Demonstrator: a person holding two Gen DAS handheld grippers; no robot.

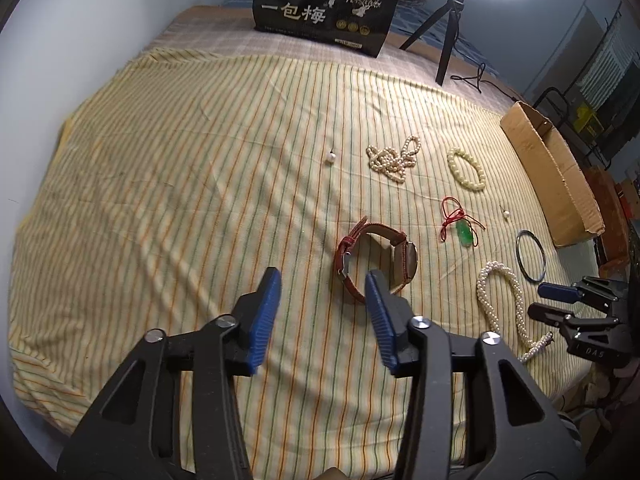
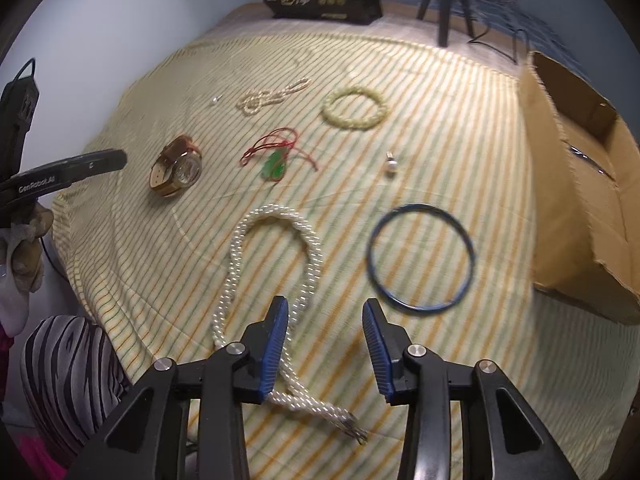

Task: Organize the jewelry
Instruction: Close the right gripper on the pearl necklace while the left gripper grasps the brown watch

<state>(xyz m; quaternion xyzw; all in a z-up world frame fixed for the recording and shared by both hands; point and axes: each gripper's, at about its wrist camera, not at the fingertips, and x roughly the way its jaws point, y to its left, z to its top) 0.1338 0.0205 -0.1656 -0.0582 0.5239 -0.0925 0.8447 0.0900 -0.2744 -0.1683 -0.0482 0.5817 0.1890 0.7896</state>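
Jewelry lies on a striped cloth (image 1: 180, 184). A red-strap watch (image 1: 376, 260) sits just ahead of my open left gripper (image 1: 322, 284), close to its right finger. A thick pearl rope (image 2: 272, 264) lies under and ahead of my open right gripper (image 2: 325, 312). A blue bangle (image 2: 422, 258) lies just right of it. Farther off are a green pendant on red cord (image 2: 276, 160), a pale bead bracelet (image 2: 356, 109), a tangled pearl strand (image 2: 272, 94), and a pearl earring (image 2: 391, 165). Another pearl earring (image 1: 331, 157) lies alone. The right gripper shows in the left wrist view (image 1: 536, 302).
An open cardboard box (image 2: 580, 184) stands at the cloth's right edge. A black printed bag (image 1: 324, 8) stands at the far edge beside a ring light on a tripod (image 1: 448, 40). A wall runs along the left side.
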